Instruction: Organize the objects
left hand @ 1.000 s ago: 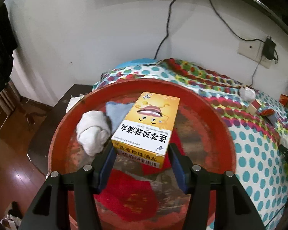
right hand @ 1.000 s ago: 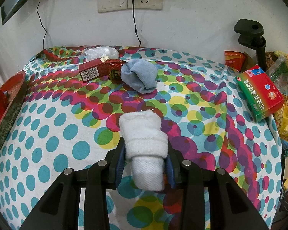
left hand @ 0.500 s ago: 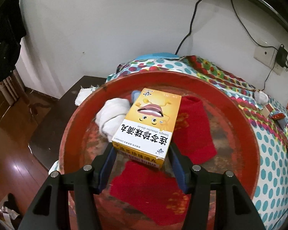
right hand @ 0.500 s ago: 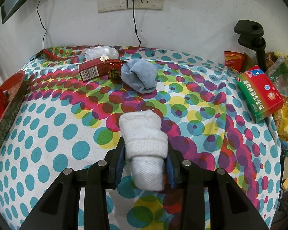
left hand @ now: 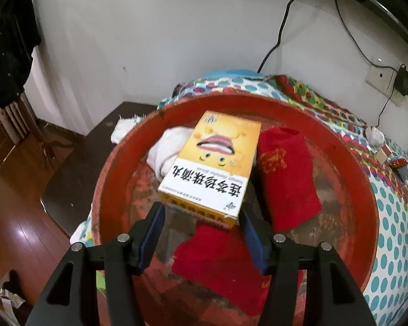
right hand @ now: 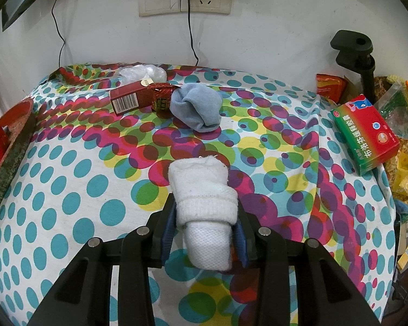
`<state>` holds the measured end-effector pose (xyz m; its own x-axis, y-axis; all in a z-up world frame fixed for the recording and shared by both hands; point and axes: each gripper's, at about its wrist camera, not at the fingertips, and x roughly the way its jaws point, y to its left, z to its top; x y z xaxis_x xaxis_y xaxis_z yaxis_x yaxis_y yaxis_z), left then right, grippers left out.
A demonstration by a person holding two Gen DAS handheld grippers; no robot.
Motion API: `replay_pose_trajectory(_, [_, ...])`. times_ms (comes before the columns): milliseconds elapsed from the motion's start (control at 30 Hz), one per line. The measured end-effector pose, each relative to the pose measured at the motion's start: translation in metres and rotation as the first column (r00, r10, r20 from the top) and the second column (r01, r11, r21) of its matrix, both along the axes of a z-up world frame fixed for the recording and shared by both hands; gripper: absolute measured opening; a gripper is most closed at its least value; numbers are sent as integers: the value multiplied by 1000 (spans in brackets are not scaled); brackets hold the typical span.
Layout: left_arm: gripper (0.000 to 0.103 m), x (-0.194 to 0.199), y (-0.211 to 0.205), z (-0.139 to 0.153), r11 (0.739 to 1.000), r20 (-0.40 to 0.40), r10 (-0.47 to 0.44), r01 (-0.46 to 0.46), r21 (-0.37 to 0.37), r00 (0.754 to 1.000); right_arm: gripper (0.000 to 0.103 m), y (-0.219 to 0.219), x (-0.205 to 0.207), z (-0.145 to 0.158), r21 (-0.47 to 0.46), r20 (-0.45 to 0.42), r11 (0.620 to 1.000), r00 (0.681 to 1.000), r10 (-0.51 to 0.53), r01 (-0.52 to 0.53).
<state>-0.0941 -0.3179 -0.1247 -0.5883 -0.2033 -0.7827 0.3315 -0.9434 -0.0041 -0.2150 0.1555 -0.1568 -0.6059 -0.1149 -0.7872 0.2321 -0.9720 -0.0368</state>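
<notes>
In the middle of the left wrist view, the left claw (left hand: 201, 217) is pinching the near end of a yellow medicine box (left hand: 212, 163), holding it over a round red tray (left hand: 361, 198). A white sock roll (left hand: 167, 150) is lying in the tray to the left of the box, and red socks (left hand: 285, 179) are lying to its right and below it. The tray is sitting on a polka-dot tablecloth (left hand: 394, 244).

In the lower centre of the right wrist view, the right claw (right hand: 205, 229) is gripping a rolled white sock (right hand: 204, 206) above the dotted table (right hand: 68, 190). A blue sock bundle (right hand: 197, 108) is resting in the upper middle, touching a dark red box (right hand: 127, 100). A green-and-red medicine box (right hand: 365, 133) is lying at the right edge.
</notes>
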Motion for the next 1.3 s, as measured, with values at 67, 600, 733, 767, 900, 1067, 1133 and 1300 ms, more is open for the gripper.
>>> replay_pose_trajectory(67, [58, -1, 1, -3, 1000, 21, 8, -8, 10, 1000, 38, 1, -1, 0, 1, 0, 1000, 1000, -2, 2])
replay_pose_trajectory(600, [59, 5, 1, 12, 1000, -20, -27, 27, -3, 999, 34, 2, 1, 2, -17, 12, 998, 998, -54, 54])
replay_pose_trajectory(733, [59, 7, 1, 15, 999, -33, -42, 43, 19, 999, 30, -6, 6, 4, 30, 3, 997, 997, -73, 73])
replay_pose_trajectory(767, [59, 7, 2, 16, 999, -35, -44, 44, 17, 998, 29, -7, 7, 4, 33, 5, 996, 997, -77, 77])
replay_pose_trajectory(900, [59, 7, 5, 18, 998, -33, -64, 64, 12, 997, 29, -11, 12, 7, 17, 11, 997, 997, -80, 80])
replay_pose_trajectory(1067, [61, 14, -2, 27, 993, -90, -97, 103, 64, 991, 29, -21, 22, 15, 6, -5, 998, 998, -63, 63])
replay_pose_trajectory(1133, [68, 17, -9, 29, 989, -108, -97, 108, 100, 989, 29, -24, 26, 19, -5, -12, 999, 998, -55, 55])
replay_pose_trajectory(1300, [69, 21, -24, 30, 982, -126, -68, 89, 169, 990, 29, -36, 35, 26, -19, -31, 999, 999, -34, 33])
